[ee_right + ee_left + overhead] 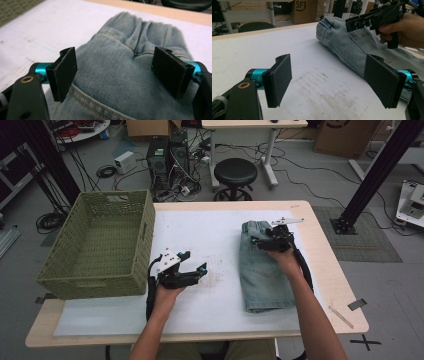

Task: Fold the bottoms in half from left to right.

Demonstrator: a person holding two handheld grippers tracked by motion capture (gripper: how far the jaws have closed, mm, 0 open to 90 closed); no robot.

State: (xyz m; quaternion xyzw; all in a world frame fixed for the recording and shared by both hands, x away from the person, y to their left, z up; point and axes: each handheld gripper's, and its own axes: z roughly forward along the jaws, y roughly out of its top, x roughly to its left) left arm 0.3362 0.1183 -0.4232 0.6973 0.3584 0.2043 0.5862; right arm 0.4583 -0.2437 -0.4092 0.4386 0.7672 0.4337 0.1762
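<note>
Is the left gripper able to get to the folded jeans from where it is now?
Probably yes. The left gripper is open, and bare white mat lies between it and the folded jeans.

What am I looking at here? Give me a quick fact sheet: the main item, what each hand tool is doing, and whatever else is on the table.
Main item: folded denim shorts, lying flat on the white mat
Right gripper: jaws open, over the waistband end of the shorts
Left gripper: jaws open, nothing between them, above bare mat beside the shorts
Container: green woven basket, at the table's left edge, looks empty
Table: light wood, mostly covered by the mat
</note>
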